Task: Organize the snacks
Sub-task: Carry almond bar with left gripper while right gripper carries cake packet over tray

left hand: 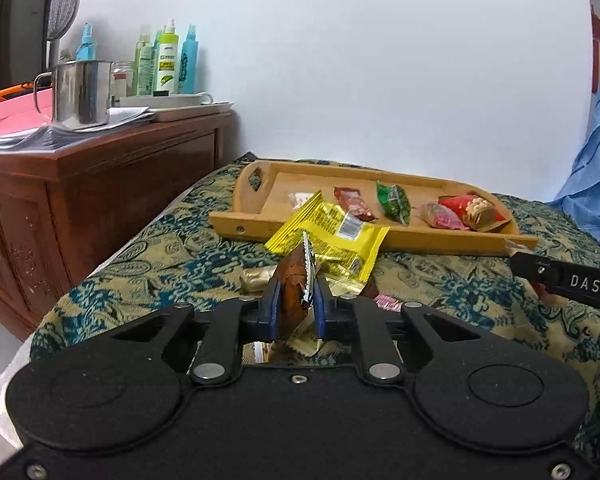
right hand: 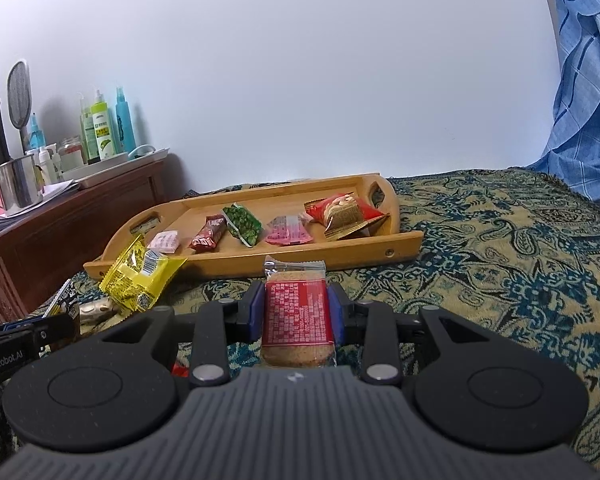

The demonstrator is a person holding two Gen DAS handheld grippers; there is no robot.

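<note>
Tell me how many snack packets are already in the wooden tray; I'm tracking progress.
6, left to right in the wooden tray: white packet, dark red bar, green packet, pink packet, red packet, and gold-brown packet overlapping it. More may hide underneath.

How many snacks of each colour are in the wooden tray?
White packet: 1
Dark red packet: 1
Green packet: 1
Pink packet: 1
Red and gold packet: 1, though it may be 2 overlapping
Total: 5, or 6 if that last one is two
</note>
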